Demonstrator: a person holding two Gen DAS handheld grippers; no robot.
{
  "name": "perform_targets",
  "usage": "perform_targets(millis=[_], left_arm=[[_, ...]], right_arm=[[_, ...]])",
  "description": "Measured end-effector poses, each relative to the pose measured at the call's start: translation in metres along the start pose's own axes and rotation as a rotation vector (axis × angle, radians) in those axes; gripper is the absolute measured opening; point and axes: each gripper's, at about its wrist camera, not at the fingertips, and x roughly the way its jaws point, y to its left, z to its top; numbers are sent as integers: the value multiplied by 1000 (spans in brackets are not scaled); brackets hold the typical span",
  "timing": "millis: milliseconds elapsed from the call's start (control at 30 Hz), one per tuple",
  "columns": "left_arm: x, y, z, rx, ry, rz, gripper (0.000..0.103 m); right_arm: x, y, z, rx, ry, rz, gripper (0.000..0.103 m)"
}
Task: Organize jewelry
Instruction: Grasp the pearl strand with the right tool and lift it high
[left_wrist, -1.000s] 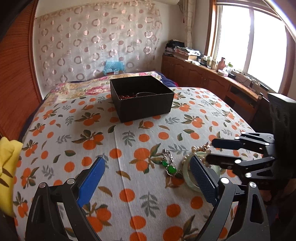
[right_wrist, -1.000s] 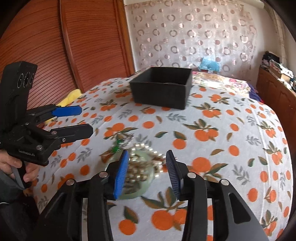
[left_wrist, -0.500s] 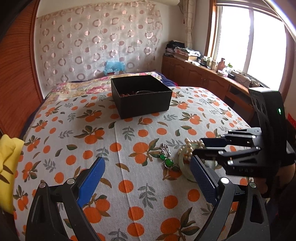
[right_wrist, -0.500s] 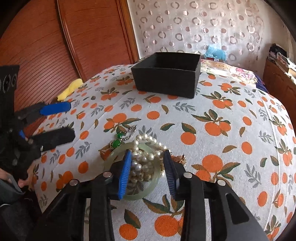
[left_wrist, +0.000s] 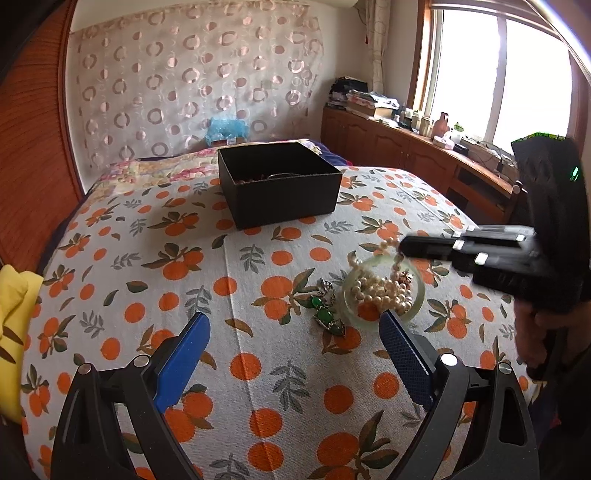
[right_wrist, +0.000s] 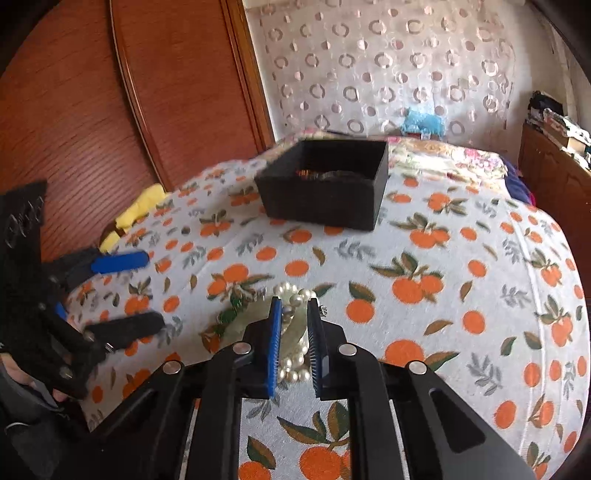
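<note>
With your right tool (right_wrist: 294, 345) clamped on the pearl necklace (left_wrist: 384, 286), you're mid-pickup: grasp made, lift barely begun. Pearls show pinched between the blue pads in the right wrist view, and part of the strand hangs up to the tool tip in the left wrist view, while the rest sits piled inside the pale green bangle (left_wrist: 382, 291) on the bed (left_wrist: 258, 369). Green-stone piece (left_wrist: 325, 312) lies just beside the bangle, on its left, touching or nearly so, can't tell. Left tool (left_wrist: 291, 360) is wide apart w/ nothing between the pads, hovering near the bangle on the near side, not touching any jewelry.

Black box (left_wrist: 280, 188) sits well beyond the bangle toward the headboard end, open-topped, some items already inside.

Next move prob: raise the strand clear of the bangle so it doesn't drag it along, then carry over to the box and let go inside. Watch for dangling loops snagging the bangle or the green-stone piece.
</note>
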Motion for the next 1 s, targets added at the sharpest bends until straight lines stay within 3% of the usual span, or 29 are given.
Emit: perform_targets(millis=[467,500,567,633,933,967,1000], left_arm=[[2,-2,1,5,3,-3,89],[2,-2,1,5,3,-3,89],[2,-3,1,4,2,-2,89],[2,-3,1,2,2,-3,89],[3,-2,-1,-1,1,-2,89],[3,-1,-1,-1,-1,-2,89],[3,0,-1,-3,-1,-3,89]], right_arm=[[3,5,-6,-21,29,-21,3],[5,9,-9,-27,38,-7,5],[9,15,-13,-40,56,8,27],[14,21,-17,-56,85,17,30],[37,29,-15,-106,163,-29,28],[38,28,-15,-105,163,-35,12],[38,27,-15,-98,166,-24,9]])
